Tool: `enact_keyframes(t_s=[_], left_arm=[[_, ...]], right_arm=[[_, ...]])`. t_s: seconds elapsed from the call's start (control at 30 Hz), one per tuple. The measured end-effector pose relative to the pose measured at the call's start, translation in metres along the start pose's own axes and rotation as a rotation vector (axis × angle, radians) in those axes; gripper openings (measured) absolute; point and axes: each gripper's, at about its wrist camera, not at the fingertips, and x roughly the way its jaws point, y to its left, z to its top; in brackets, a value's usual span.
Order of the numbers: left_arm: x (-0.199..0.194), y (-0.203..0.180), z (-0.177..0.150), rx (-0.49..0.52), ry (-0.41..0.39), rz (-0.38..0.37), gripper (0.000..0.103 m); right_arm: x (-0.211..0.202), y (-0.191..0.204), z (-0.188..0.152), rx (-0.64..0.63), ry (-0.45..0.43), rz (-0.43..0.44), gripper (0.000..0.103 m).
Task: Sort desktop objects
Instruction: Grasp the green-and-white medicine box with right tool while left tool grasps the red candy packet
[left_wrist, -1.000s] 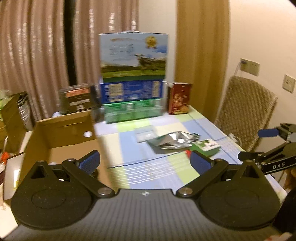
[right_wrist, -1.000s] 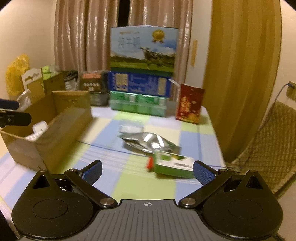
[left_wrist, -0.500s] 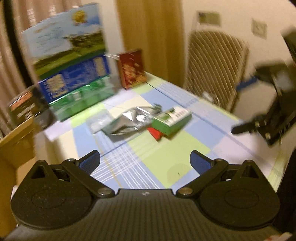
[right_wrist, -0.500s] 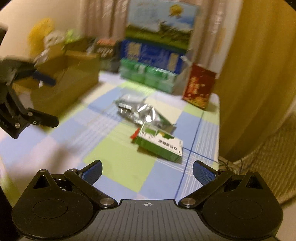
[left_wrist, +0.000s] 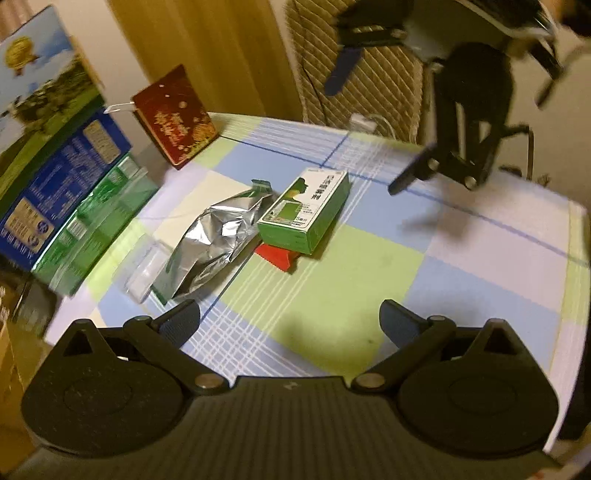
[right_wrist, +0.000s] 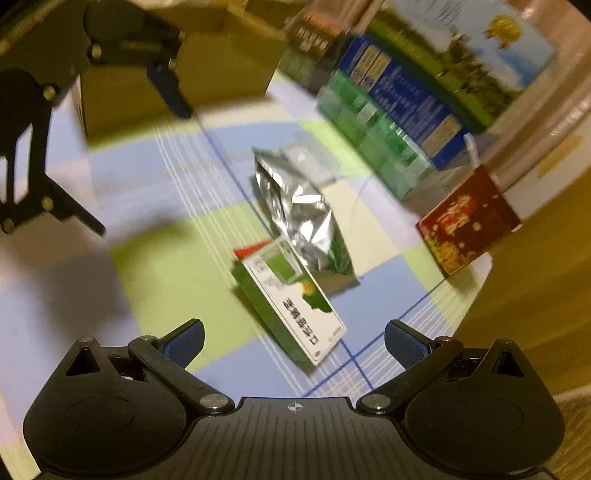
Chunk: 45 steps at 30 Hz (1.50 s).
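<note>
Checked cloth in pale blue, green and cream covers the surface (left_wrist: 354, 280), with gold curtains and a quilted chair (left_wrist: 373, 70) behind it.

Seen from the left wrist, going left to right: stacked cartons (left_wrist: 62, 173) stand along the far left edge, a green one under a blue one under one printed with a meadow. A dark red box (left_wrist: 175, 116) stands upright just beside them. Nearer the middle, a clear plastic packet (left_wrist: 144, 271) lies beside a crumpled silver foil pouch (left_wrist: 218, 240). A green and white box (left_wrist: 308, 208) lies flat, touching the pouch's right side, and rests partly on a red packet (left_wrist: 277, 256) that pokes out at its near end. The left gripper (left_wrist: 290, 323) hangs above the cloth near these things, its fingers spread wide and holding nothing. To the far right the right gripper (left_wrist: 369, 129) hovers over the surface, blurred, fingers parted and empty.

From the right wrist view, the left gripper (right_wrist: 138, 162) shows at the left, in front of a cardboard box (right_wrist: 218, 70) at the far left. The pouch (right_wrist: 303, 210) lies mid-surface, the green and white box (right_wrist: 291, 302) near and between the spread fingers of the right gripper (right_wrist: 293, 341), without touching them.
</note>
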Motion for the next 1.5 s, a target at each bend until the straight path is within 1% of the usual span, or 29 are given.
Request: enact_keyframes(t_s=[0.1, 0.2, 0.4, 0.53, 0.63, 0.73, 0.77, 0.8, 0.87, 0.93, 1.0, 1.1, 1.23, 1.27, 1.5], left_arm=[[0.013, 0.003, 0.003, 0.034, 0.017, 0.000, 0.102], [0.023, 0.009, 0.005, 0.025, 0.020, -0.012, 0.101], [0.038, 0.019, 0.008, 0.017, 0.020, -0.030, 0.101], [0.047, 0.026, 0.010, 0.008, 0.018, -0.039, 0.101], [0.053, 0.030, 0.010, 0.001, 0.021, -0.045, 0.101], [0.059, 0.031, 0.009, -0.001, 0.030, -0.049, 0.101], [0.060, 0.031, 0.009, 0.002, 0.031, -0.052, 0.101], [0.061, 0.031, 0.009, 0.004, 0.032, -0.055, 0.101], [0.063, 0.031, 0.009, 0.005, 0.034, -0.058, 0.101], [0.065, 0.031, 0.009, 0.005, 0.037, -0.066, 0.101], [0.067, 0.032, 0.011, 0.011, 0.038, -0.077, 0.101], [0.072, 0.035, 0.016, 0.010, 0.036, -0.100, 0.101], [0.082, 0.037, 0.024, 0.009, 0.031, -0.143, 0.096], [0.086, 0.036, 0.027, 0.023, 0.028, -0.151, 0.096], [0.109, 0.023, 0.039, 0.129, 0.021, -0.176, 0.083]], right_arm=[[0.018, -0.008, 0.003, -0.062, 0.035, 0.037, 0.101], [0.036, -0.015, 0.008, -0.090, 0.051, 0.078, 0.101], [0.071, -0.025, 0.024, -0.097, 0.081, 0.137, 0.101], [0.091, -0.024, 0.030, -0.148, 0.122, 0.177, 0.099], [0.103, -0.025, 0.034, -0.175, 0.156, 0.203, 0.092], [0.112, -0.027, 0.036, -0.181, 0.179, 0.213, 0.082], [0.114, -0.028, 0.036, -0.179, 0.187, 0.220, 0.075], [0.115, -0.028, 0.036, -0.178, 0.192, 0.227, 0.071], [0.116, -0.027, 0.037, -0.182, 0.198, 0.222, 0.070], [0.114, -0.027, 0.036, -0.176, 0.206, 0.221, 0.066], [0.110, -0.029, 0.034, -0.158, 0.215, 0.229, 0.059], [0.099, -0.033, 0.028, -0.125, 0.221, 0.235, 0.054], [0.086, -0.035, 0.011, -0.093, 0.236, 0.231, 0.054], [0.084, -0.036, 0.006, -0.086, 0.240, 0.230, 0.054], [0.074, -0.039, -0.021, -0.046, 0.260, 0.218, 0.054]])
